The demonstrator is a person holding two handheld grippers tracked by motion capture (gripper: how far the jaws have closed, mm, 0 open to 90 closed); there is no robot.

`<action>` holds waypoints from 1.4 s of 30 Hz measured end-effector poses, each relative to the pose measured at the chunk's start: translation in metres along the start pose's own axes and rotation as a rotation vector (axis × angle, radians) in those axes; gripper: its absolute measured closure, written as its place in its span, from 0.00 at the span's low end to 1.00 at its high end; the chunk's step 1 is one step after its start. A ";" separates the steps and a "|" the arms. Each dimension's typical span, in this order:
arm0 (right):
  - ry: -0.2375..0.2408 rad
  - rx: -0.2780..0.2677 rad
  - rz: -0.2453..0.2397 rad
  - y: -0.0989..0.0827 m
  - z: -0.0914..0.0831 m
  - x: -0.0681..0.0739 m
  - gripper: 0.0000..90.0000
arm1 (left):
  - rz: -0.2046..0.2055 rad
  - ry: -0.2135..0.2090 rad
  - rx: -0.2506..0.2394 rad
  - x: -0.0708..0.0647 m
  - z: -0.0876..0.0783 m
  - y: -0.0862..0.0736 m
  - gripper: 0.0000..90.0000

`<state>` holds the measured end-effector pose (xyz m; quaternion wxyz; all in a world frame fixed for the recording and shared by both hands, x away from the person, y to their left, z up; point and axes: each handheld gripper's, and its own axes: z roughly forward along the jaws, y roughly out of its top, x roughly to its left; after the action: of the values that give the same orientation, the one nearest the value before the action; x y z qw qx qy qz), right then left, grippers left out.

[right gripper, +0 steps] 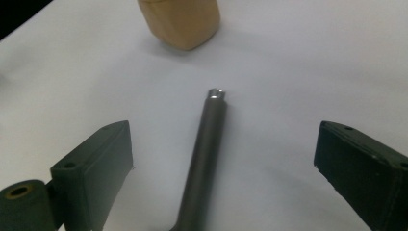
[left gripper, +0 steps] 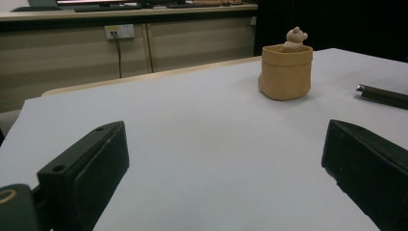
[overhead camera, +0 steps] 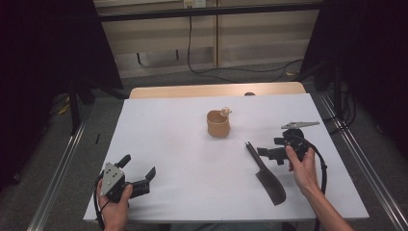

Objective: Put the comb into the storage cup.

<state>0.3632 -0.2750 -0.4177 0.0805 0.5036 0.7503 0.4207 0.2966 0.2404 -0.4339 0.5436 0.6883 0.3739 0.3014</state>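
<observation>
Cleaver (overhead camera: 267,175): dark, flat, broad blade and a round, smooth grey handle with a metal end cap, lying on the table at about 4 o'clock from the cup.
Right gripper (overhead camera: 262,152): jaws standing wide, released, nothing pinched; in the right gripper view the handle (right gripper: 204,154) is running up between the two blocky black pads, untouched.
Left gripper (overhead camera: 139,169): jaws spread, holding nothing, resting at the sheet's 7 o'clock corner.
Cup (overhead camera: 218,123): tan, soft-walled, matte, with a small pale figure (overhead camera: 224,112) poking over its rim.
Table (overhead camera: 183,154): smooth white sheet, wide bare room lying between the grippers; wooden edge showing at 12 o'clock.
</observation>
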 end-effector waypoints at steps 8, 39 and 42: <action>0.012 0.152 -0.035 -0.002 0.001 0.009 0.07 | -0.003 -0.001 0.002 0.000 0.000 0.000 0.03; -0.142 0.463 -0.073 0.010 0.036 0.032 0.48 | -0.001 -0.013 -0.012 0.000 -0.001 0.000 0.03; -0.149 0.467 -0.081 0.008 0.037 0.032 0.51 | -0.005 -0.017 -0.010 0.000 0.000 0.000 0.03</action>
<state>0.3729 -0.2272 -0.4257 0.0338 0.5079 0.8386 0.1942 0.2966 0.2398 -0.4338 0.5510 0.6872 0.3695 0.2960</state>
